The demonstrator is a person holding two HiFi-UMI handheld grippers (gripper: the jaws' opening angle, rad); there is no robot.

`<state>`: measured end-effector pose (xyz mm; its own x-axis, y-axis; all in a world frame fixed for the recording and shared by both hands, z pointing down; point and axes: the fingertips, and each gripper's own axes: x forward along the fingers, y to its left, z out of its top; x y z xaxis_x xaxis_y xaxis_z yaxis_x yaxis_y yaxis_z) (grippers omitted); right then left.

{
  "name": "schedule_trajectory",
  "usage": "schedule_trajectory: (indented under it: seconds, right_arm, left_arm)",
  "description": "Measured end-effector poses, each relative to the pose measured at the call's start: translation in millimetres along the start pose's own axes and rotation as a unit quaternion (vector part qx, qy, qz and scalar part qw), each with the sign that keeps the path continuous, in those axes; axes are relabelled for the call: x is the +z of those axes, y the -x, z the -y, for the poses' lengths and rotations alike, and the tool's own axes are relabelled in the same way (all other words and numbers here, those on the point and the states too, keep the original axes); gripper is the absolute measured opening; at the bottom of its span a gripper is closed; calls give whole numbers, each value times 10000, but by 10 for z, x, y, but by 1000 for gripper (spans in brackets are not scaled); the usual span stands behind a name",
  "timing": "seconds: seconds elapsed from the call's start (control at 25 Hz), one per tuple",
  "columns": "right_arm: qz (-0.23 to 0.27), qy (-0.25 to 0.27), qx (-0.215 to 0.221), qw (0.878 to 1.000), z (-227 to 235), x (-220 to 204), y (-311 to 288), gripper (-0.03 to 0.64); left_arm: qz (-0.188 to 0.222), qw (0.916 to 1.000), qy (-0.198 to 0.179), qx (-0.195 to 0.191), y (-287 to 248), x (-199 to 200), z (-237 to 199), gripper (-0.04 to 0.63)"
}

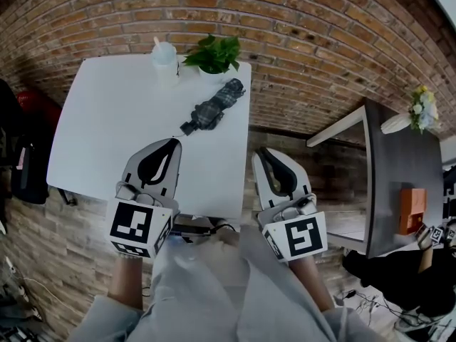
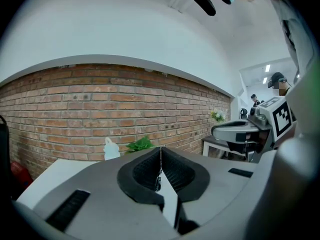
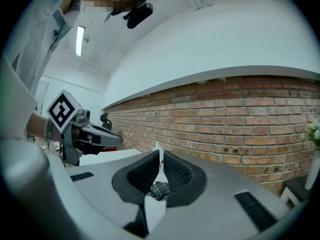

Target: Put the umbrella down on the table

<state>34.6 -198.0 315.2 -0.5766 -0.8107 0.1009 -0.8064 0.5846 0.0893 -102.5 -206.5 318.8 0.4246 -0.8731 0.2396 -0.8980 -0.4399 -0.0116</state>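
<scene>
A white worktop [image 1: 100, 134] is seen from above, set against a red brick wall [image 1: 306, 34]. The only print that can be made out is the black-and-white square marker pattern carried on the cube of each gripper; it is made of blocks, not letters.

A folded umbrella [image 1: 214, 105] is laid flat on the worktop, in its far right part, close to the right edge. It is compact and bunched, and its cloth is checked in dark grey and black. It is set on a slant: the black handle end is turned toward the near left, and the other end is placed just beside a leafy green plant [image 1: 214, 54] in a white pot. A pale plastic bottle [image 1: 165, 61] is stood to the left of the plant.

The left gripper [image 1: 171, 142] is held over the near edge of the worktop, well apart from the umbrella. Its fingers are pressed together with nothing between them. The right gripper [image 1: 262, 152] is held by the worktop's near right corner. Its fingers are also brought together at the tips and nothing is gripped; in the right gripper view a patch of the checked cloth is glimpsed through the gap below the tips.

A dark table [image 1: 399, 169] with flowers [image 1: 423, 105] and an orange box [image 1: 412, 209] is placed to the right.
</scene>
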Motion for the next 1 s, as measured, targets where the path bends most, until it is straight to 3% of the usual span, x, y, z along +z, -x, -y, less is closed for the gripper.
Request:
schedule_trajectory:
  seconds: [1.0]
  right_arm:
    - [-148, -7, 23, 9999, 34, -125, -70, 55]
  left_arm:
    - [-233, 9995, -76, -178, -125, -149, 53, 25]
